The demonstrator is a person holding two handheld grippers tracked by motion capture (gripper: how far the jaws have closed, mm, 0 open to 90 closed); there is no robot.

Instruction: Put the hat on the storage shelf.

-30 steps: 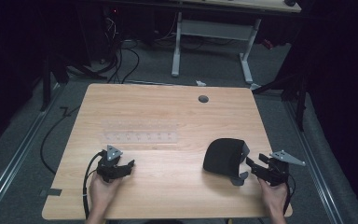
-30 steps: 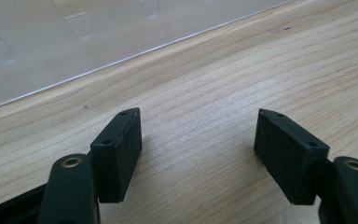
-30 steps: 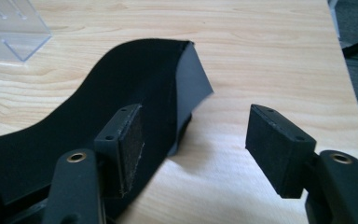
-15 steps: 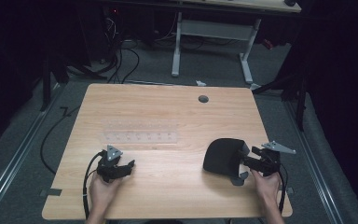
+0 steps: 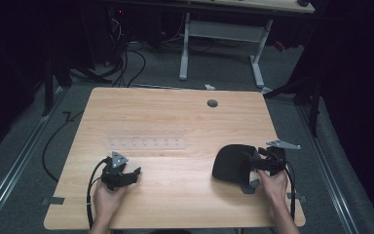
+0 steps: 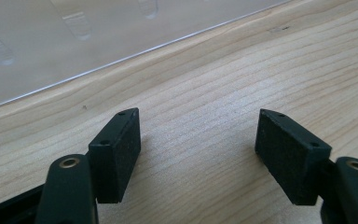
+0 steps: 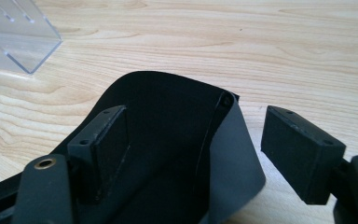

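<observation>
Clear rack (image 5: 146,143) mid-table, black pouch (image 5: 230,164) right

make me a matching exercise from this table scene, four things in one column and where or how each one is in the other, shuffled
Things:
1. left gripper
2. right gripper
3. black pouch
4. clear plastic rack

Places or states:
A. lies flat near the middle of the table, apart from both grippers
B. jaws open over bare wood, nothing between them
C. sits on the right part of the table, its open edge between two jaws
D. jaws open, one inside a dark fabric opening and one outside it

Pairs: 1-B, 2-D, 3-C, 4-A
</observation>
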